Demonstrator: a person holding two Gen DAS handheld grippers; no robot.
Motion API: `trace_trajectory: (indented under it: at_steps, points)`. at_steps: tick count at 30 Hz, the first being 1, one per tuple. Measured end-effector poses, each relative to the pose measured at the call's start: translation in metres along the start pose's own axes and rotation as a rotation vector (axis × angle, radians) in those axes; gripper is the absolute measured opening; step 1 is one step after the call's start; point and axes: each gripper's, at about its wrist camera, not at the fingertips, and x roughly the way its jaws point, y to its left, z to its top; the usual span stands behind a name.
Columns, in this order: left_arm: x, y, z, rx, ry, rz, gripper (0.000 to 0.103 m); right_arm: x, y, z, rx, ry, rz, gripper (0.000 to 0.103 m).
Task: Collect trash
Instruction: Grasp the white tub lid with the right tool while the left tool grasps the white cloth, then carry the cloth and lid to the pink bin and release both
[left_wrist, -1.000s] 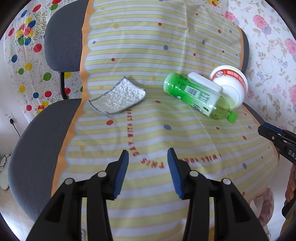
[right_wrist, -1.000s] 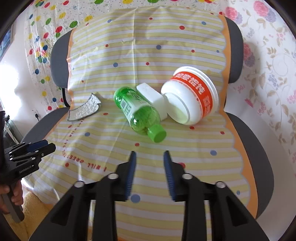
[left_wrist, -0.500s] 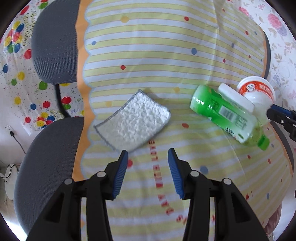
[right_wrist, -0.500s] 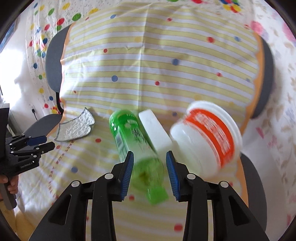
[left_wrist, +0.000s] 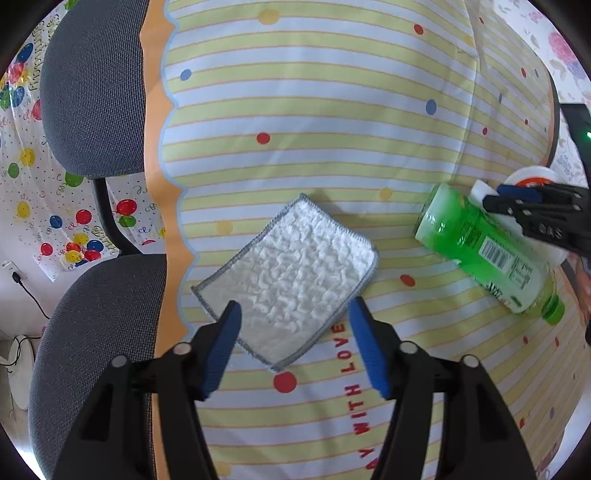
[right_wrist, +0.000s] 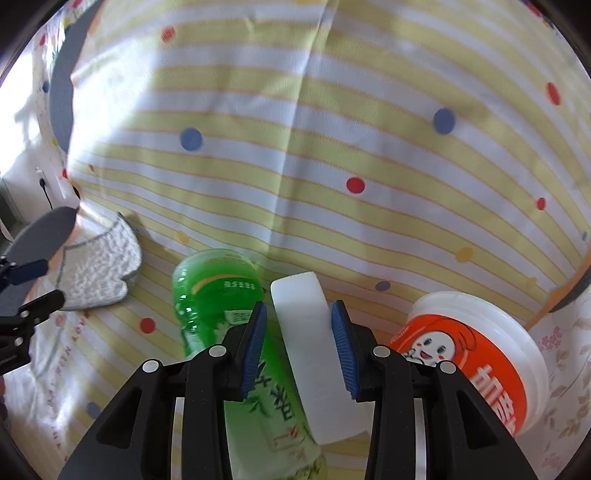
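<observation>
White block (right_wrist: 314, 354) lies lengthwise between my right hand-held gripper (right_wrist: 299, 347)'s narrow, untouching jaws, beside the green bottle (right_wrist: 221, 317); my left hand-held gripper (left_wrist: 295, 347), just widened, straddles the cloth (left_wrist: 288, 280).

One cloth (left_wrist: 288, 280), one green bottle (left_wrist: 480, 251), one white block (right_wrist: 314, 350), one tub (right_wrist: 476, 354)

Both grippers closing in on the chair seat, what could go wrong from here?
1. The right gripper straddles the white foam block, which lies against the green bottle; closing may nudge the bottle and roll it.
2. The left gripper, whose jaws have just been opening, hovers over the flat white cloth; its pads may pinch the striped cover too.
</observation>
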Motion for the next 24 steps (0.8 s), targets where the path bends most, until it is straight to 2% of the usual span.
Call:
trace_trajectory:
  at_steps: [2,5,9,11,12,13,14,15,16,19,24]
  points:
    - [0.003,0.001,-0.006,0.01,0.013,-0.008,0.064,0.004,0.0,0.0,0.003,0.01,-0.007,0.032]
    - [0.018,-0.004,-0.01,0.056,0.056,0.007,0.064,-0.002,-0.001,0.0,0.011,-0.019,-0.023,0.028]
    - [0.033,-0.007,-0.008,0.066,0.084,0.003,0.064,-0.032,-0.005,0.003,0.042,-0.124,-0.039,0.027]
    - [0.038,-0.002,-0.004,0.035,0.086,-0.02,0.063,-0.044,-0.006,0.006,0.061,-0.164,-0.034,0.027]
    - [0.04,0.002,-0.003,0.014,0.087,-0.027,0.054,-0.053,-0.007,0.007,0.07,-0.188,-0.029,0.027]
    - [0.042,0.005,-0.002,0.003,0.082,-0.026,0.051,-0.061,-0.008,0.008,0.075,-0.208,-0.024,0.027]
    - [0.043,0.007,-0.002,-0.002,0.077,-0.021,0.041,-0.071,-0.008,0.008,0.079,-0.23,-0.013,0.027]
    - [0.043,0.007,-0.002,-0.001,0.074,-0.012,0.014,-0.077,-0.008,0.008,0.081,-0.243,-0.009,0.027]
    - [0.042,0.007,-0.001,0.006,0.07,0.005,0.009,-0.085,-0.008,0.007,0.087,-0.261,-0.002,0.027]
    - [0.032,0.008,-0.002,-0.009,0.055,0.006,0.007,-0.111,-0.008,0.002,0.11,-0.307,0.027,0.027]
    - [-0.031,-0.015,-0.009,-0.023,-0.072,-0.04,0.006,-0.156,-0.012,-0.022,0.144,-0.359,0.066,0.027]
